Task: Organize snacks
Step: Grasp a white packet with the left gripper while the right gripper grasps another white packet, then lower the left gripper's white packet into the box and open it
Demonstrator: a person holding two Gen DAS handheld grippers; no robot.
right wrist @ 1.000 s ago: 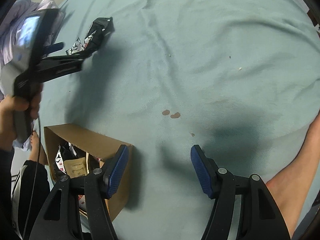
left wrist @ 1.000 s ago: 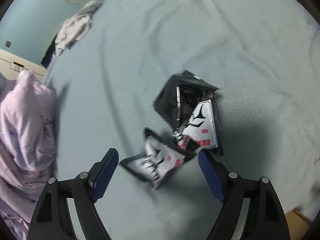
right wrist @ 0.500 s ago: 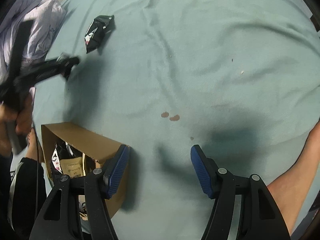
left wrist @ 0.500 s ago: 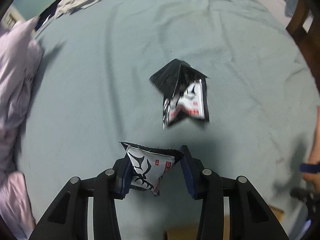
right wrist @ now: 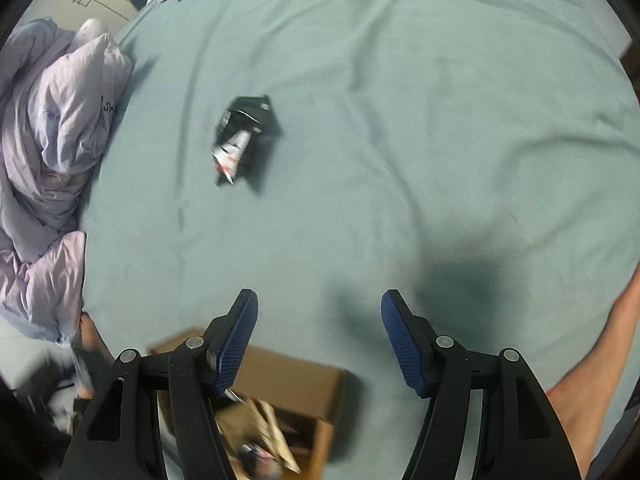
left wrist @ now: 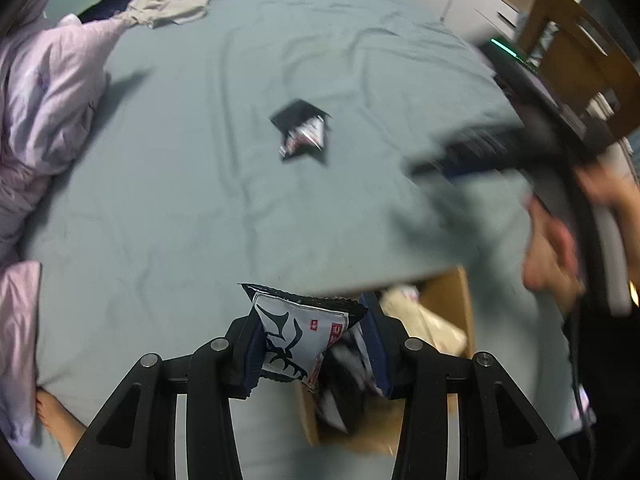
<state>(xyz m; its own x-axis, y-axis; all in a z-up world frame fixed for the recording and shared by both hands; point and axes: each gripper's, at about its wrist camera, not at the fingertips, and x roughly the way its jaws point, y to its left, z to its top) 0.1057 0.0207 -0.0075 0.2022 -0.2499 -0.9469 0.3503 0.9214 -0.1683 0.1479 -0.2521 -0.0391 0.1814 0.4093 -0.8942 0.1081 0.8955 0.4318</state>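
Left wrist view first: the left tool [left wrist: 310,346] is clamped on a white snack packet [left wrist: 298,334] with black markings, and it's hanging right at the edge of the bed [left wrist: 160,200], above the open cardboard box [left wrist: 456,312] on the floor that already has snacks in it. One more dark snack packet [left wrist: 305,130] lies out in the middle of the bed, well apart from everything. The other hand shows up blurred on the right.

Right wrist view: the right tool [right wrist: 320,340] is spread wide with nothing between its pads, hovering over the bed near the box [right wrist: 296,380]. The leftover packet [right wrist: 240,136] sits further up the sheet.

What could go wrong: the grip looks like it's on the packet's lower part only, so it might twist or slip out early and land on the floor beside the box instead of inside. Also both tools are close together near the box, so they could bump.
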